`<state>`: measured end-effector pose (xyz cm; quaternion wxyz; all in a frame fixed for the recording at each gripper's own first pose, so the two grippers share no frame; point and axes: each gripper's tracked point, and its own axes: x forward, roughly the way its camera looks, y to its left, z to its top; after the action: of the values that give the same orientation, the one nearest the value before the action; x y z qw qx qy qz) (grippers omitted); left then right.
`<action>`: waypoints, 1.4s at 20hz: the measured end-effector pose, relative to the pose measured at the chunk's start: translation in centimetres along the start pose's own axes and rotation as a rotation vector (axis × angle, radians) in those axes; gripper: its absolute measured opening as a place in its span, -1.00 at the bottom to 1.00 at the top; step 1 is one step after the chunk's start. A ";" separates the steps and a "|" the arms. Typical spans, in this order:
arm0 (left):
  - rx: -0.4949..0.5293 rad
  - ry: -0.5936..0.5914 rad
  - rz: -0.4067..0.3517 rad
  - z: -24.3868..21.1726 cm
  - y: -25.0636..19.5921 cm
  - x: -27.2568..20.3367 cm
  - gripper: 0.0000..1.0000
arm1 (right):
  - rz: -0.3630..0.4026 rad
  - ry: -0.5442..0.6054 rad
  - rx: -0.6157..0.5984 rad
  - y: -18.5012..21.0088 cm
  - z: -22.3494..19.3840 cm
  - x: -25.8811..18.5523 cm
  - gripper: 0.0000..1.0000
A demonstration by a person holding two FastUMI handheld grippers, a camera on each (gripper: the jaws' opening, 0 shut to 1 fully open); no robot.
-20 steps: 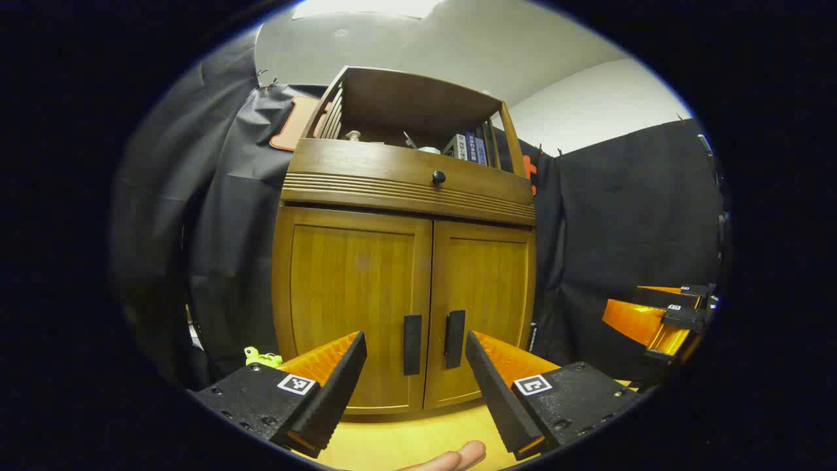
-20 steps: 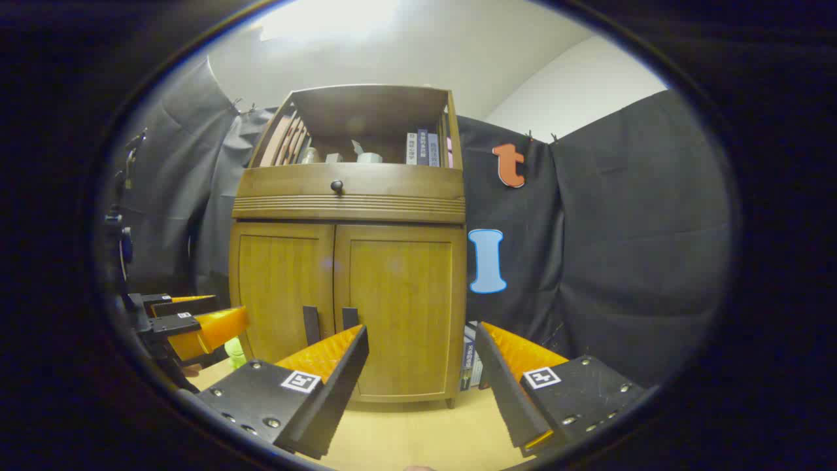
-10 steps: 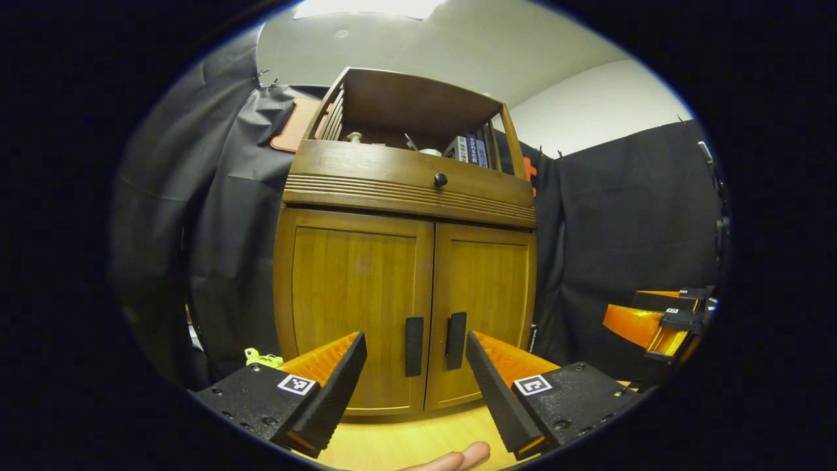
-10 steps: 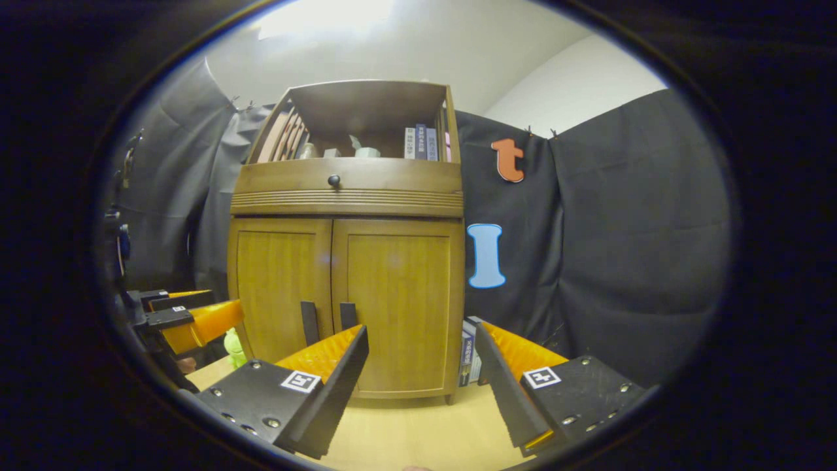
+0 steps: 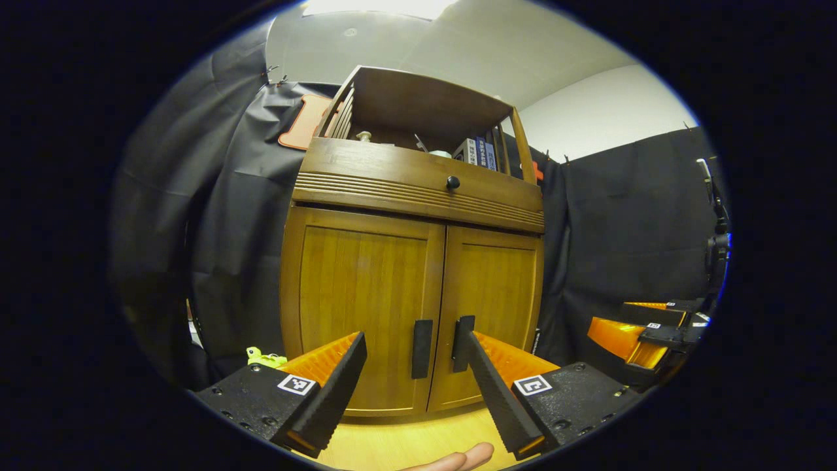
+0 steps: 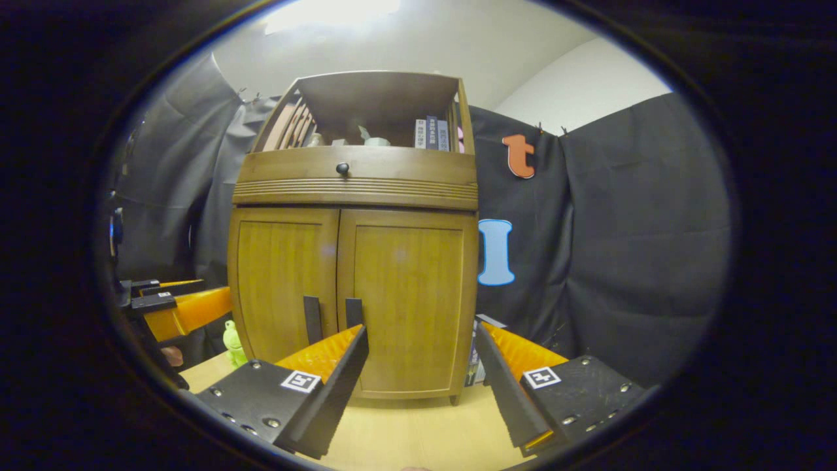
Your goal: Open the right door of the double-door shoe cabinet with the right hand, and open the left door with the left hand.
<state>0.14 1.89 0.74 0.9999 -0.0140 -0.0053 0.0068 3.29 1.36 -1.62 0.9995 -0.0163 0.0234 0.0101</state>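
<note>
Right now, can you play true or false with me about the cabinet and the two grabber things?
1. Both doors of the shoe cabinet are shut. True.
2. The left gripper is clamped on a handle. False: it is open and apart from the left door handle.
3. The right gripper is open. True.
4. A little green toy sits on the top shelf. False: it sits low, beside the cabinet's left side.
5. The drawer knob is above the doors. True.

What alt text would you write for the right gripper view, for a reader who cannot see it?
A brown wooden double-door shoe cabinet stands with both doors closed, two dark vertical handles at the centre seam. The open right tongs hover before it, touching nothing; the left tongs wait further left.
</note>
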 end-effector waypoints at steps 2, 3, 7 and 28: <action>-0.005 0.004 -0.001 0.1 0.2 0.2 0.89 | -0.003 0.002 -0.006 0.2 0.0 1.3 0.94; -0.009 0.005 0.000 0.1 0.3 0.3 0.80 | -0.001 -0.001 -0.007 0.4 0.2 2.0 0.94; -0.029 0.010 0.004 0.0 1.1 0.4 0.80 | 0.010 0.002 -0.010 1.1 0.4 5.6 0.94; -0.028 0.110 -0.021 -2.8 0.8 3.3 0.80 | 0.252 0.215 0.120 13.8 -9.9 21.0 0.90</action>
<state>3.42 2.61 -2.05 0.9984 -0.0284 0.0492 -0.0045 23.52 15.21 -12.91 0.9813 0.0456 0.1325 0.1322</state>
